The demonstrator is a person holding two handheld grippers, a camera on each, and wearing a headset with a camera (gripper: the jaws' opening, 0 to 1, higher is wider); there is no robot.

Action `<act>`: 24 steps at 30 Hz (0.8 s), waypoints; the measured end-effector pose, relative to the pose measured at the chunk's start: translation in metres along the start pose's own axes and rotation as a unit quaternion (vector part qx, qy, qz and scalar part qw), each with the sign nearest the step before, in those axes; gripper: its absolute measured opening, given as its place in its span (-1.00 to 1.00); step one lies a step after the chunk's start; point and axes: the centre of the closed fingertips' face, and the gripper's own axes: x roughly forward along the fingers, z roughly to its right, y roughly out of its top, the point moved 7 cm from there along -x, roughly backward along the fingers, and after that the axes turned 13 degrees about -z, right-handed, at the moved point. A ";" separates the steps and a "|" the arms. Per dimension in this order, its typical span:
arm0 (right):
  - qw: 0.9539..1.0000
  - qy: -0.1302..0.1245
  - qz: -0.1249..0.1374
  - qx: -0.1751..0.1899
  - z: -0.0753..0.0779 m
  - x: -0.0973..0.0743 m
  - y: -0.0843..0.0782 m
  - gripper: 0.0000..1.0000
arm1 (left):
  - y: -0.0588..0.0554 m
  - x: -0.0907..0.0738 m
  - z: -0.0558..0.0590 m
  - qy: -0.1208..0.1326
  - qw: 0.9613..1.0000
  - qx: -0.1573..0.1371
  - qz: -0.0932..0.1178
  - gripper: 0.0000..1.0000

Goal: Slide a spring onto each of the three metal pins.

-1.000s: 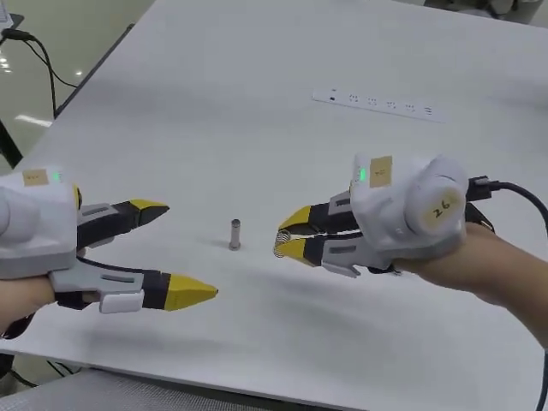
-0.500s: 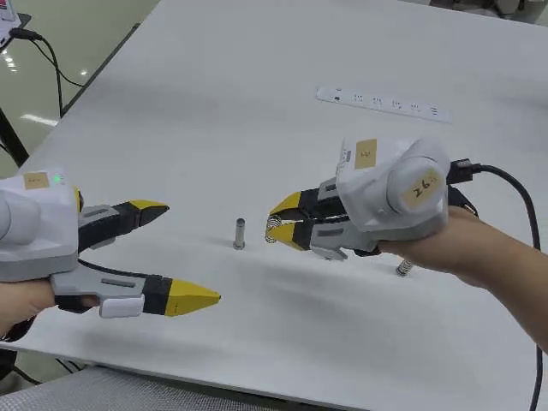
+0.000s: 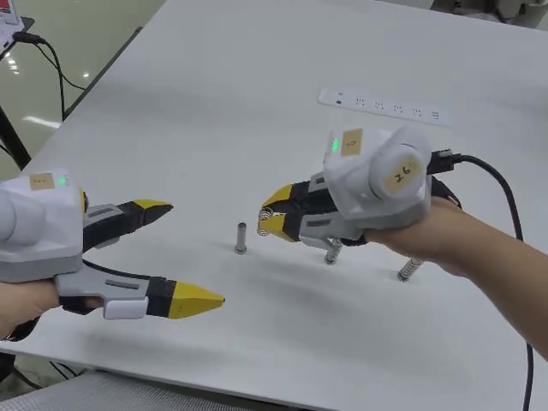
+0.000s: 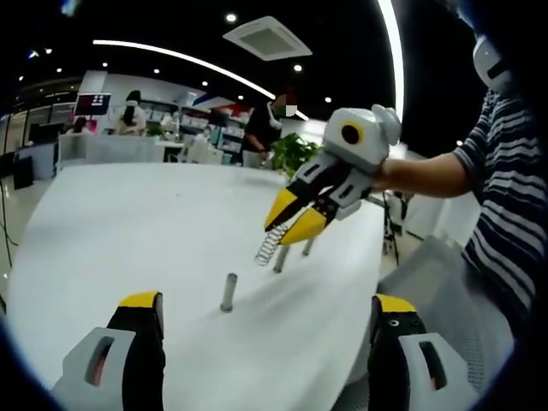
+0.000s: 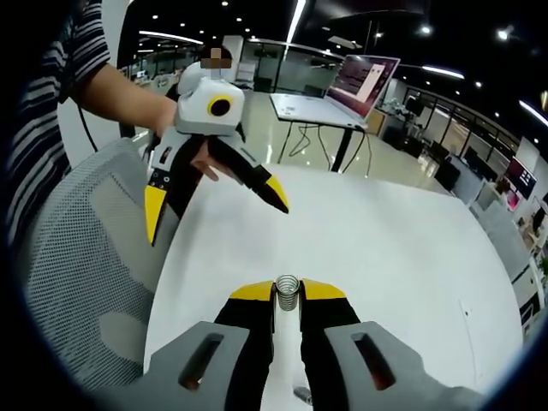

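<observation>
Here the right hand-held gripper has its jaws pressed together on a spring. The spring sticks out past the yellow tips, tilted, in the air just beside the top of a bare metal pin and not touching it. The left hand-held gripper hangs on the pin's other side with its jaws spread wide, holding nothing. The metal pin stands upright on the white tabletop. Beneath the right hand a second pin and a third pin each appear to carry a spring. A white power strip lies at the far side. The right gripper view shows an open office with ceiling lights, a mesh chair and a screen.
</observation>
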 end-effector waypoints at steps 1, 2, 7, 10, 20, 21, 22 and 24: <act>1.000 0.001 0.001 0.001 0.001 0.000 0.001 -0.86 | 0.000 0.000 0.000 0.000 1.000 -0.001 0.000 0.96; 1.000 0.001 0.003 0.003 0.002 0.001 0.003 -0.86 | 0.000 0.001 -0.001 0.001 1.000 -0.002 0.000 0.96; 1.000 0.004 0.009 0.016 0.008 0.006 0.008 -0.86 | 0.000 0.005 0.001 -0.002 1.000 0.000 -0.006 0.96; 1.000 0.007 0.012 0.022 0.010 0.008 0.010 -0.86 | 0.001 0.006 0.002 -0.005 1.000 -0.001 -0.002 0.96; 0.999 0.022 0.014 0.045 0.013 0.020 0.012 -0.86 | -0.001 0.004 0.002 -0.003 1.000 0.000 -0.005 0.96; 0.999 0.024 0.013 0.046 0.013 0.020 0.012 -0.86 | -0.001 0.004 0.002 -0.004 1.000 -0.001 -0.005 0.95; 0.998 0.027 0.015 0.053 0.014 0.021 0.012 -0.86 | -0.001 0.004 0.001 -0.003 1.000 -0.002 -0.006 0.95; 0.997 0.032 0.016 0.067 0.015 0.022 0.011 -0.86 | -0.002 0.004 0.001 -0.002 1.000 -0.002 -0.006 0.95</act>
